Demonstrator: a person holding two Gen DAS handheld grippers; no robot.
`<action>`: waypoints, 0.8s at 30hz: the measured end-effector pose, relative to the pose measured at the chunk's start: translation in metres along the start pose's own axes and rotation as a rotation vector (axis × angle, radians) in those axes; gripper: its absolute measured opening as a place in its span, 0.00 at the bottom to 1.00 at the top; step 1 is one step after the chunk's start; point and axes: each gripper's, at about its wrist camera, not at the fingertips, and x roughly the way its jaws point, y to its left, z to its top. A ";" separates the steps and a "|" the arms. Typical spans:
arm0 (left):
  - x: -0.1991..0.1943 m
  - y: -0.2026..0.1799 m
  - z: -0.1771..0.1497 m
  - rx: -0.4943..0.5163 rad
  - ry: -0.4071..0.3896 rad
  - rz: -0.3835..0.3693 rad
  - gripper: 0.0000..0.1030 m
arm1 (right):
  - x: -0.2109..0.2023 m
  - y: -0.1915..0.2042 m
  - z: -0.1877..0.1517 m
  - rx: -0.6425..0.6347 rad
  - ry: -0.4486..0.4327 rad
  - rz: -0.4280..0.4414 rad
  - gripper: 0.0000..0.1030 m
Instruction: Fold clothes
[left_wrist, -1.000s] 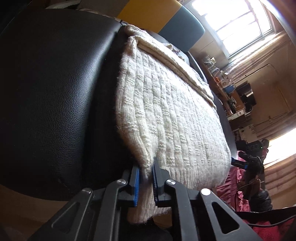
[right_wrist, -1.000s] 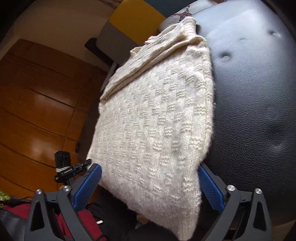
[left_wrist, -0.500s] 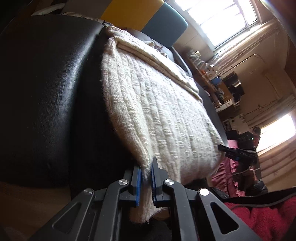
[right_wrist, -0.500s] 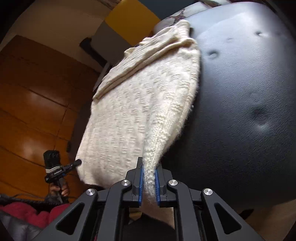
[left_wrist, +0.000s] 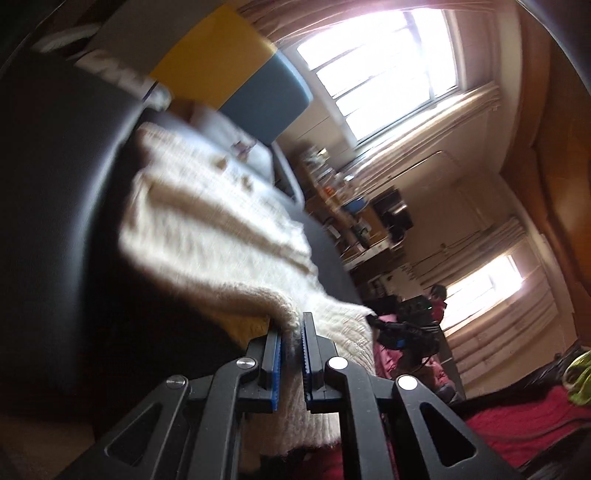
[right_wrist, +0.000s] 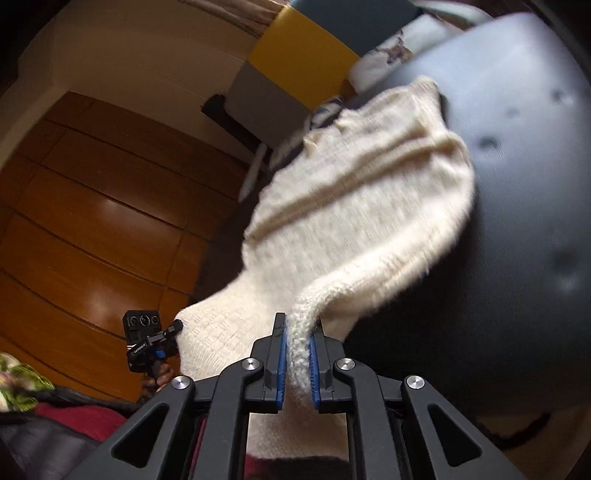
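- The left gripper (left_wrist: 291, 326) is clenched on a corner of the cream knitted sweater (left_wrist: 214, 236); the wool stands between its blue pads (left_wrist: 276, 363) and hangs below them, at about 6 o'clock in the left wrist view;
- The right gripper (right_wrist: 297, 328) is also clenched on the sweater (right_wrist: 362, 206); a thick ribbed edge of the knit is pinched between its blue pads (right_wrist: 281, 365) and comes out again under them;
- The sweater lies on a black padded seat (right_wrist: 524, 221); its near edge is raised off the seat at both grippers, while the far part, towards 12 o'clock, rests on the leather; in the left wrist view it runs from the pads up to about 10 o'clock; a fold line crosses it, but the picture is blurred, so I cannot tell how many layers there are;
- In the right wrist view the other gripper (right_wrist: 155, 341) shows at about 8 o'clock, touching the lower corner of the knit, with a hand (right_wrist: 159, 380) under it;
- A yellow and blue panel (left_wrist: 236, 81) stands behind the seat at about 11 o'clock; a bright window (left_wrist: 384, 66) is at 1 o'clock; a red cloth (left_wrist: 517, 417) lies at 4 o'clock; wooden boards (right_wrist: 92, 221) fill the 9 o'clock side in the right wrist view.
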 end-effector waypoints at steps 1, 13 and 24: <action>0.005 -0.002 0.016 0.012 -0.020 -0.014 0.07 | 0.003 0.004 0.011 -0.007 -0.015 0.006 0.10; 0.134 0.140 0.176 -0.268 -0.057 0.233 0.07 | 0.089 -0.083 0.180 0.148 -0.059 -0.131 0.11; 0.110 0.130 0.088 -0.300 0.028 0.247 0.07 | 0.068 -0.100 0.107 0.184 0.004 -0.103 0.08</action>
